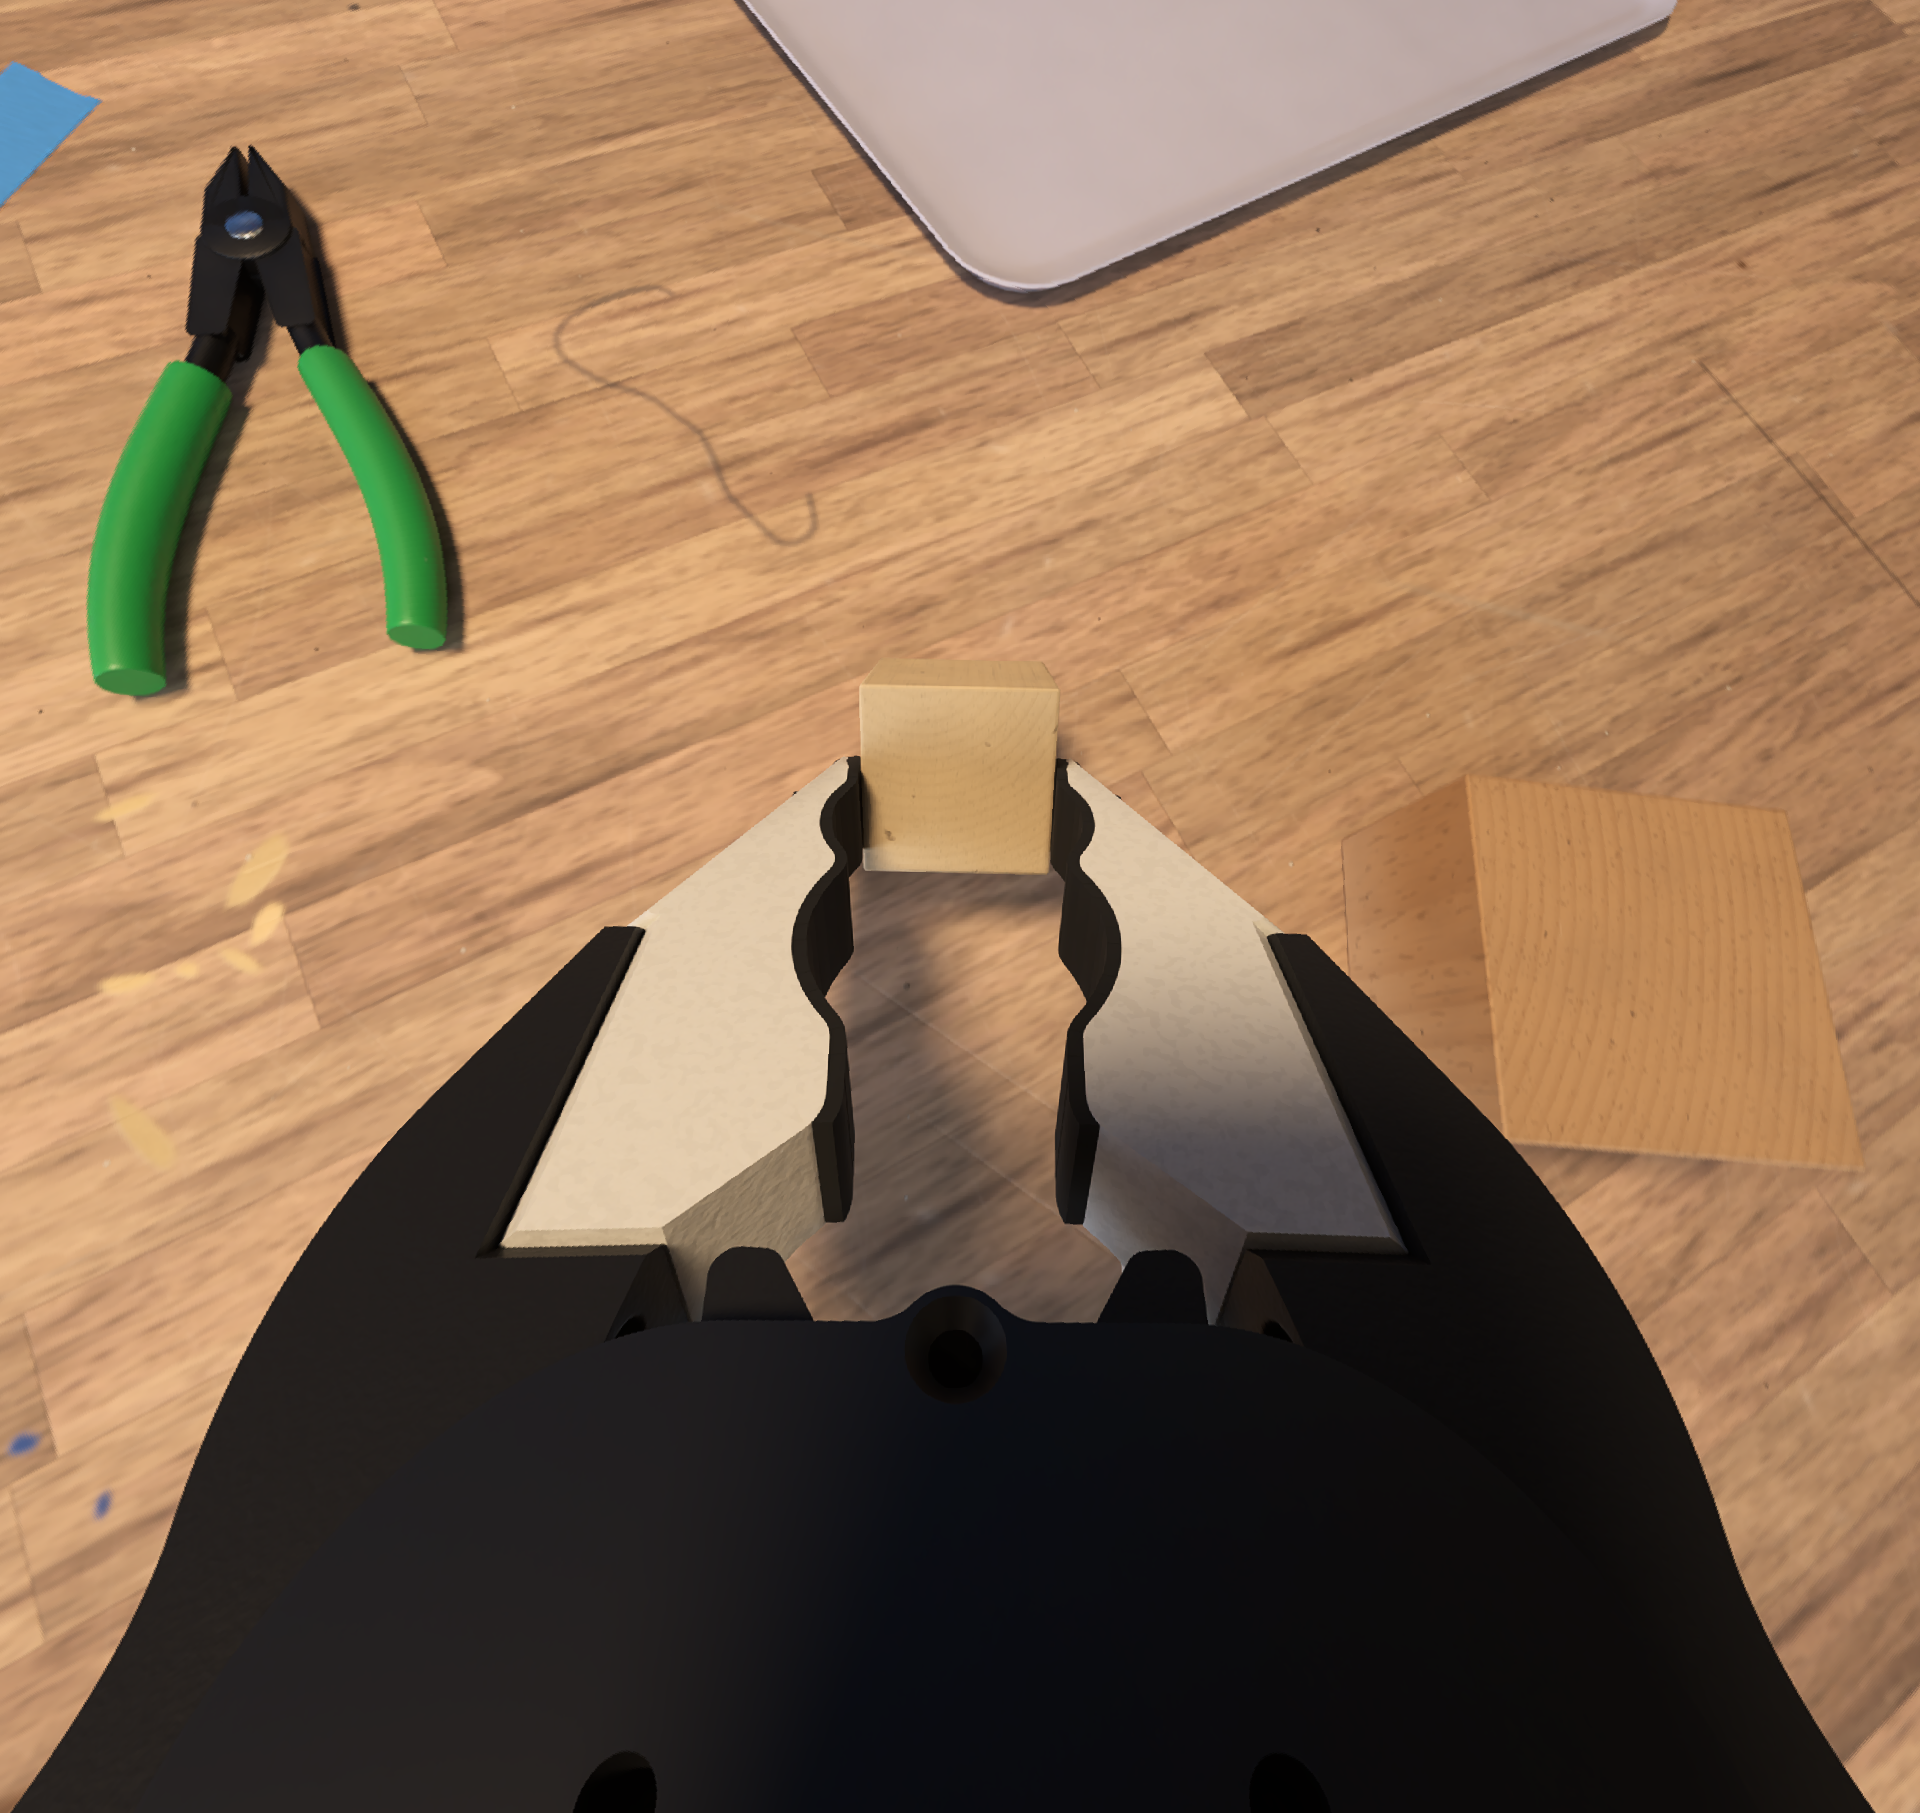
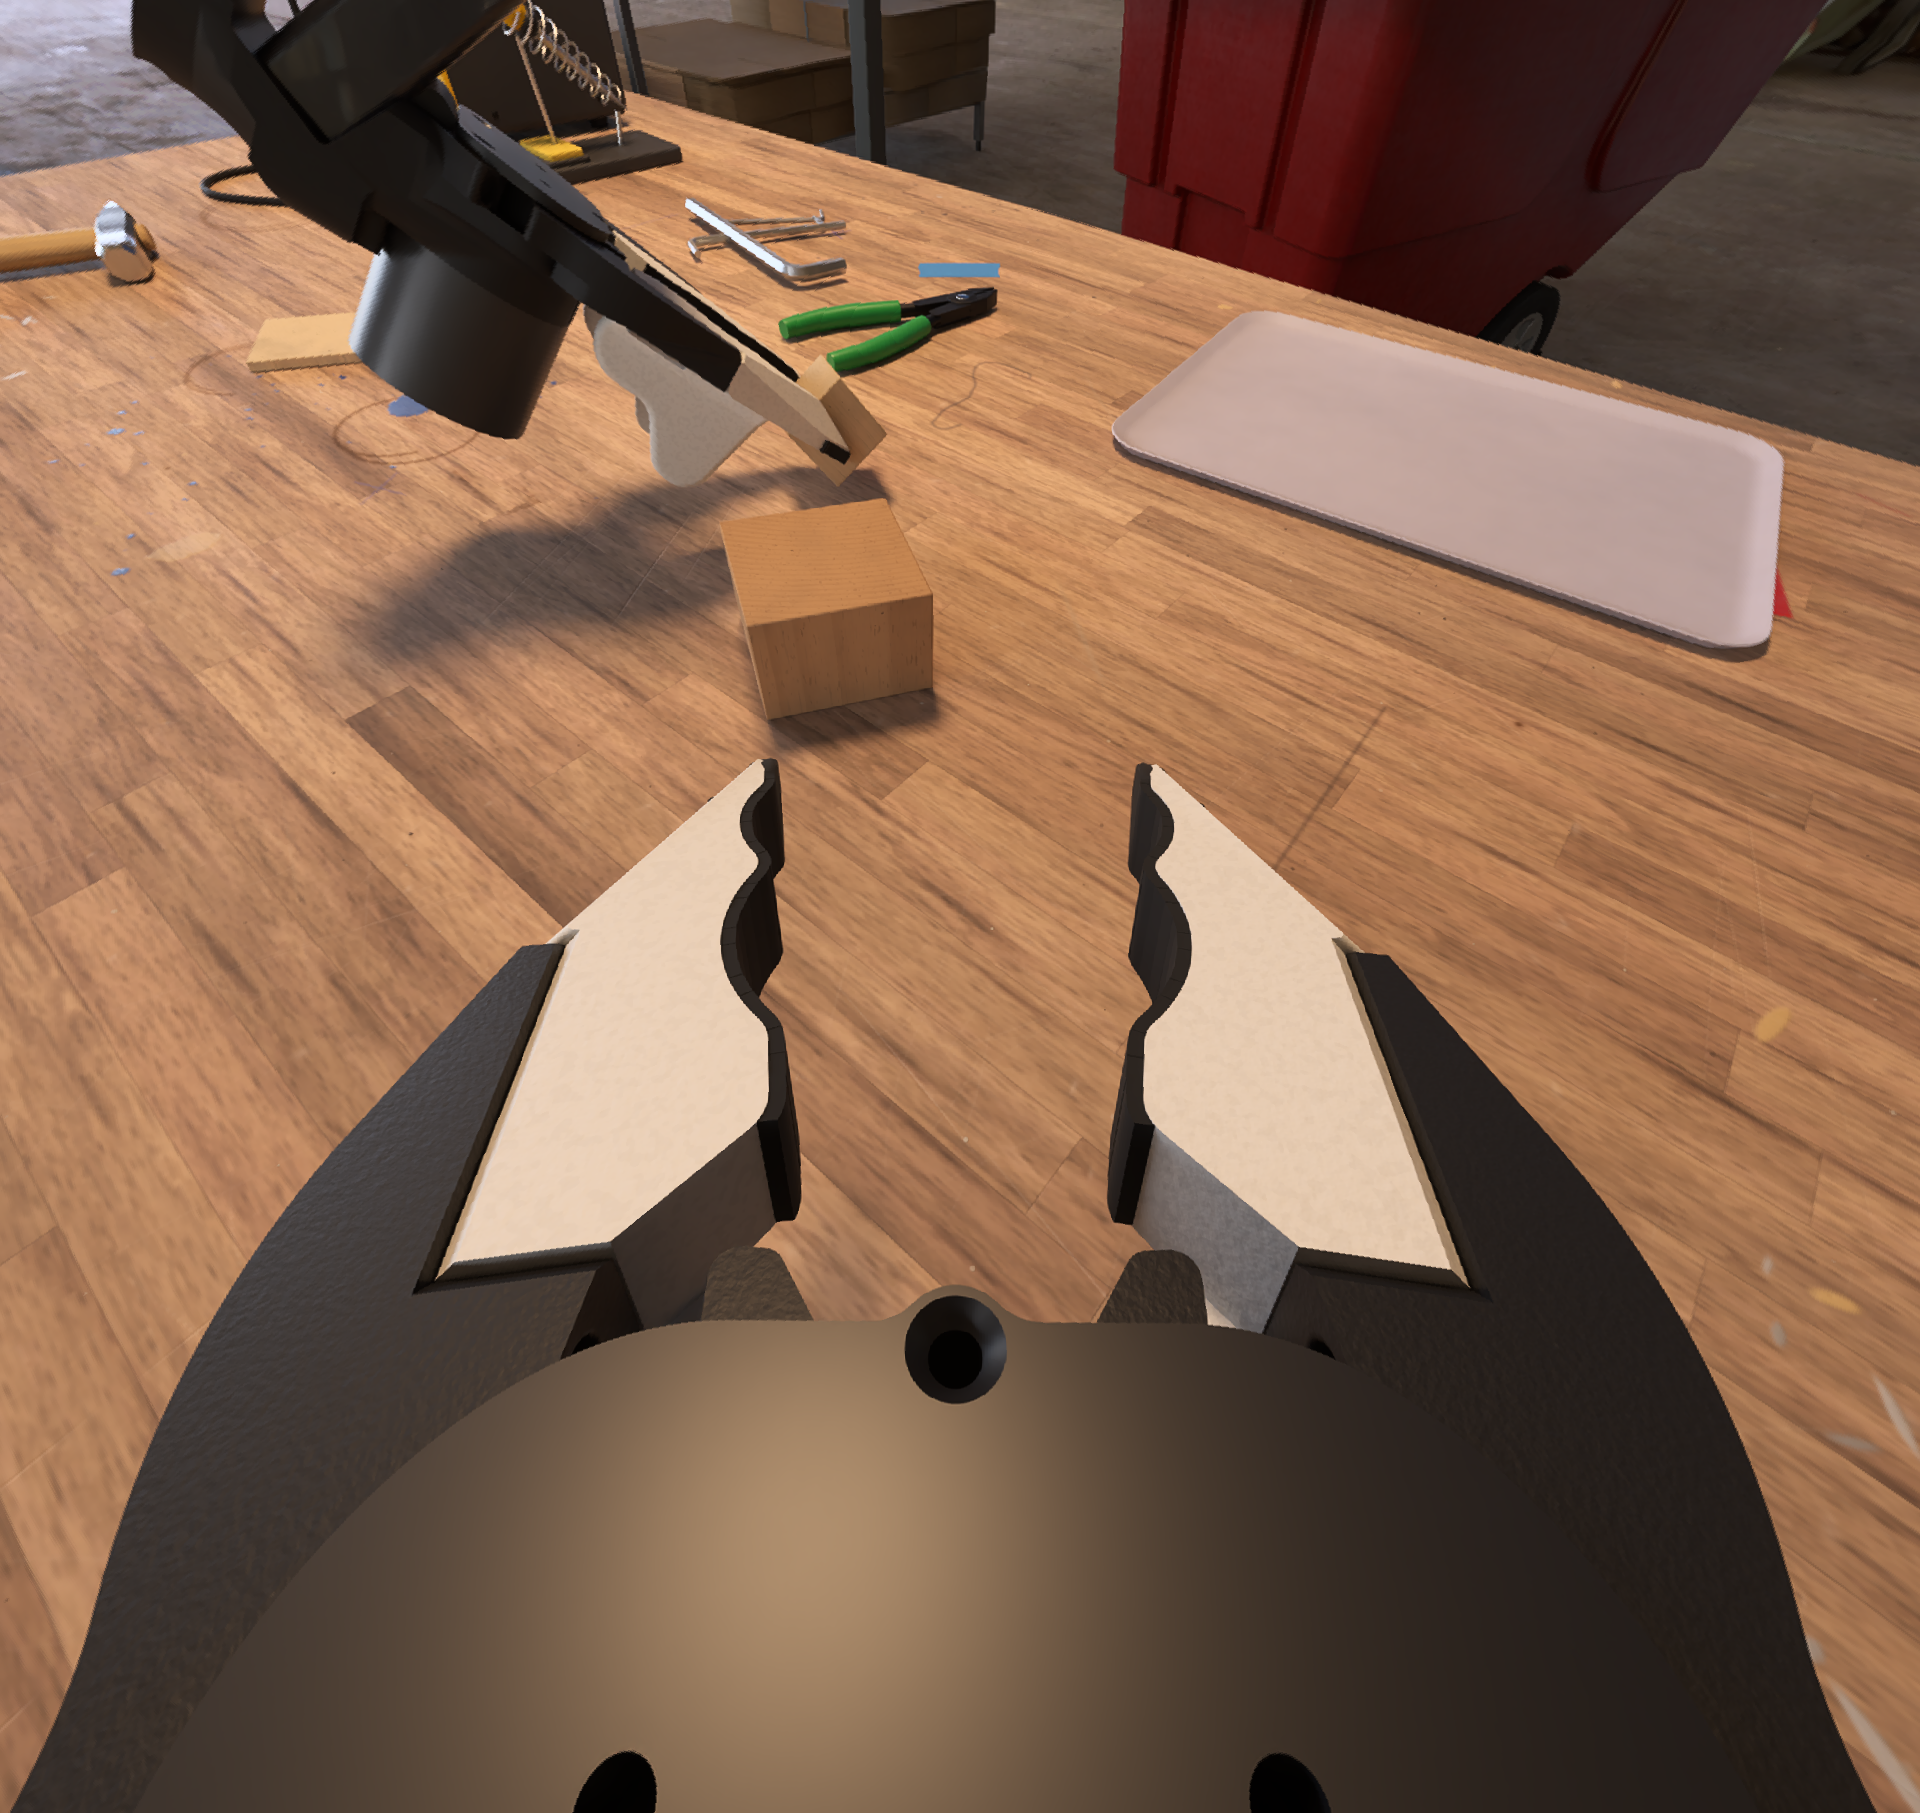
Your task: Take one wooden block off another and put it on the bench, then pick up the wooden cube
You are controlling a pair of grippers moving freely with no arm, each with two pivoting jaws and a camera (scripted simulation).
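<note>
1. The counter (image 2: 1247,828) is a broad plank-wood top; beyond its far edge stands a red wheeled bin (image 2: 1455,101), with cardboard boxes (image 2: 810,59) farther back.
2. A pale flat tray (image 2: 1455,475) lies toward the far right edge of the counter, well apart from the blocks.
3. The left claw (image 1: 958,776) is clamped on the small pale wooden block (image 1: 956,766), which is gripped at the very fingertips; in the right wrist view it hangs tilted in the air, clear of the counter and just above the far side of the larger block.
4. The right claw (image 2: 956,776) has its fingers apart with nothing between them; it points at the larger block from the near side, not touching it.
5. The larger wooden cube (image 2: 831,610) rests on the counter near its middle, its top bare; in the left wrist view it shows just right of the left claw.
6. Green-handled pliers (image 2: 883,324) lie beyond the cube toward the far edge; beside them are metal hex keys (image 2: 769,241) and a blue strip of tape (image 2: 958,270).
7. A hammer (image 2: 94,246) lies at the far left edge; a thin wooden slab (image 2: 301,342) lies near it.
</note>
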